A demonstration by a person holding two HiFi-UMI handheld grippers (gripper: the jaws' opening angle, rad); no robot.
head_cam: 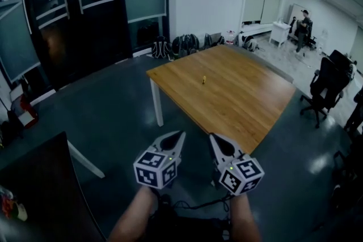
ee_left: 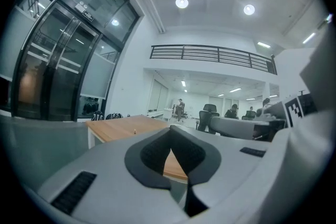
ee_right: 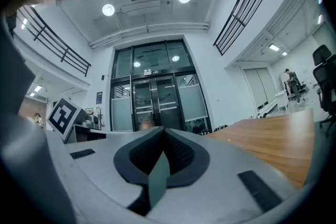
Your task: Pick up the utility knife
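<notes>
the left gripper (head_cam: 179, 135) and right gripper (head_cam: 212, 137), low in the centre of the frame, have jaws closed on nothing. the small yellow utility knife (head_cam: 204, 80) lies mid-frame on the wooden table (head_cam: 249, 110), well apart from both.

Dark grey polished floor (head_cam: 125, 110) lies open between the left gripper (head_cam: 181, 134), the right gripper (head_cam: 212, 136) and the near edge of the light-brown wooden table with white legs (head_cam: 244, 105).

The tabletop is bare on every side of one small yellow item (head_cam: 204, 80), so approach from above or across any edge is unobstructed.

Obstacles noted:
- A black swivel office chair (head_cam: 324, 86) stands near the table's right corner.
- A row of dark backpacks (head_cam: 177, 45) sits on the floor beyond the far edge.
- A dark desk with a slanted white leg (head_cam: 39, 190) is at lower left, well apart from the table.
</notes>
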